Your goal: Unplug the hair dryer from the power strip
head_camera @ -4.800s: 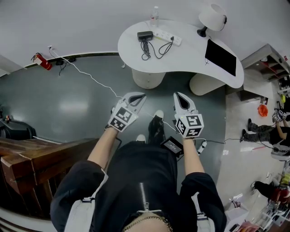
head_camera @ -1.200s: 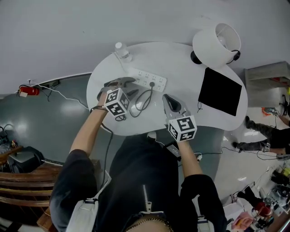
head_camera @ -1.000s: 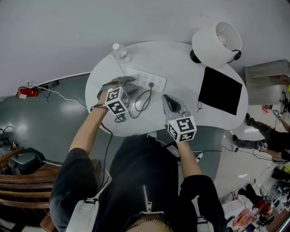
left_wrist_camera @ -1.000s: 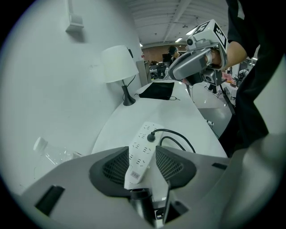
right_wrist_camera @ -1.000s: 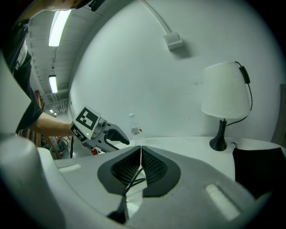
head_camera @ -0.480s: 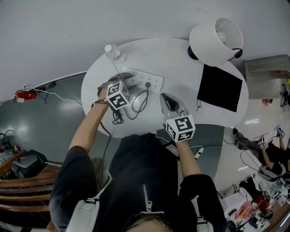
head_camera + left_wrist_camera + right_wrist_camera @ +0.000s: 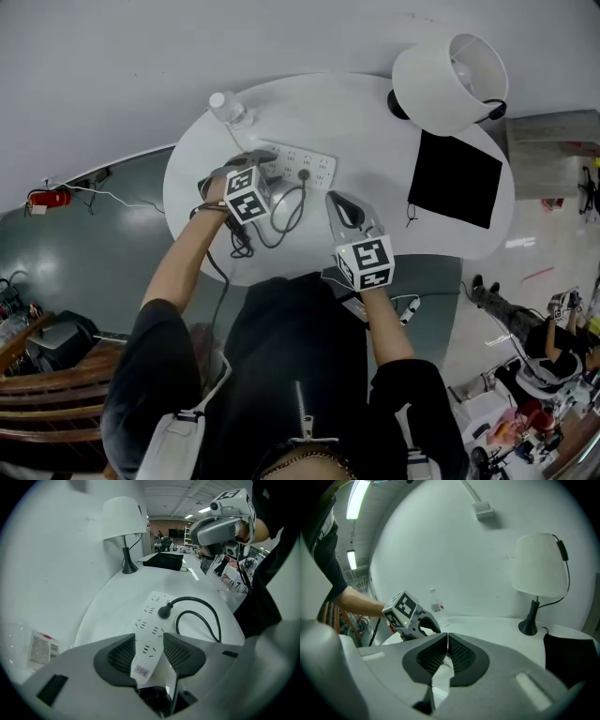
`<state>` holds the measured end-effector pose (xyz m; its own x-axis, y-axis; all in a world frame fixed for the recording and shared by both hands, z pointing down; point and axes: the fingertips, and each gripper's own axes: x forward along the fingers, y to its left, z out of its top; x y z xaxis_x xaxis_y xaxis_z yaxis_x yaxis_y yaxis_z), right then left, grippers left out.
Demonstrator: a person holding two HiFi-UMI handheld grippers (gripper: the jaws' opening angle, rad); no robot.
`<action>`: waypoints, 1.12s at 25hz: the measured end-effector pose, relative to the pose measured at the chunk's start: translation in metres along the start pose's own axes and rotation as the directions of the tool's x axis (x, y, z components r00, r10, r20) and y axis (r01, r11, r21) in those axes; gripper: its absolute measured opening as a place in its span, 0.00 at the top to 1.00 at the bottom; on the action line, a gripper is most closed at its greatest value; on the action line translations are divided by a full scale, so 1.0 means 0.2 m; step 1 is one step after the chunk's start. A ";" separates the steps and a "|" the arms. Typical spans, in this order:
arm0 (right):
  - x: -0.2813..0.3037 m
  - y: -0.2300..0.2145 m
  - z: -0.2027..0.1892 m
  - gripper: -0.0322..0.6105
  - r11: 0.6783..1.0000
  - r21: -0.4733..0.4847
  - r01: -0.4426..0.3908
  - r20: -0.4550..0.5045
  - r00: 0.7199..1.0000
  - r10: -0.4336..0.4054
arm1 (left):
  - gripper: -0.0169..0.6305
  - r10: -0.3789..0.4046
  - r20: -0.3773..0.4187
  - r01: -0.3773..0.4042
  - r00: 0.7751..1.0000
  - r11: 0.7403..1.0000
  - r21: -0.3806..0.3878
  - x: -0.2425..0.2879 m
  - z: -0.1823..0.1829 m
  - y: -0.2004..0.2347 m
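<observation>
While your left gripper spreads its jaws wide astride the near end of the power strip, low in its view's centre, the black plug sits socketed just beyond. Your right gripper, jaws pressed together on nothing, hovers over the white table.

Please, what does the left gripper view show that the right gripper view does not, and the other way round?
Only the left gripper view: the power strip with the black plug seated in it, the looped cable, and the left gripper's jaws apart on either side of the strip's near end.
Only the right gripper view: the right gripper's jaws together, with nothing between them.
Both: the white lamp, the white table and the black flat item beside the lamp.
</observation>
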<state>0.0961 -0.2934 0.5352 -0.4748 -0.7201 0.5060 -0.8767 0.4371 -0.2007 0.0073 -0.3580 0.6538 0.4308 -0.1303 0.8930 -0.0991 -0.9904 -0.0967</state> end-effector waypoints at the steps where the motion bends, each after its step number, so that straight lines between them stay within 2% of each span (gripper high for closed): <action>1: 0.01 0.00 -0.02 0.94 1.000 -0.015 0.004 -0.012 1.000 -0.004 | 0.70 -0.004 -0.003 0.004 1.000 1.000 0.003 0.01 0.00 0.00; 14: 0.09 -0.08 -0.12 0.94 0.999 -0.048 0.010 -0.083 0.996 -0.014 | 0.70 -0.031 -0.017 0.030 0.999 0.999 -0.045 0.11 0.00 0.02; 22: 0.16 -0.11 -0.18 0.94 0.997 -0.077 -0.011 -0.141 0.990 0.000 | 0.70 -0.052 -0.028 0.051 0.998 0.998 -0.039 0.16 0.00 0.00; 28: 0.18 -0.10 -0.20 0.94 0.986 -0.162 -0.043 -0.158 0.987 0.018 | 0.71 -0.073 -0.036 0.070 0.997 0.995 -0.076 0.17 -0.01 0.00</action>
<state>0.0985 -0.3062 0.5912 -0.4721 -0.6181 0.6285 -0.8313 0.5495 -0.0839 0.0198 -0.3624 0.6848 0.4042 -0.0562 0.9129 -0.1368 -0.9906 -0.0004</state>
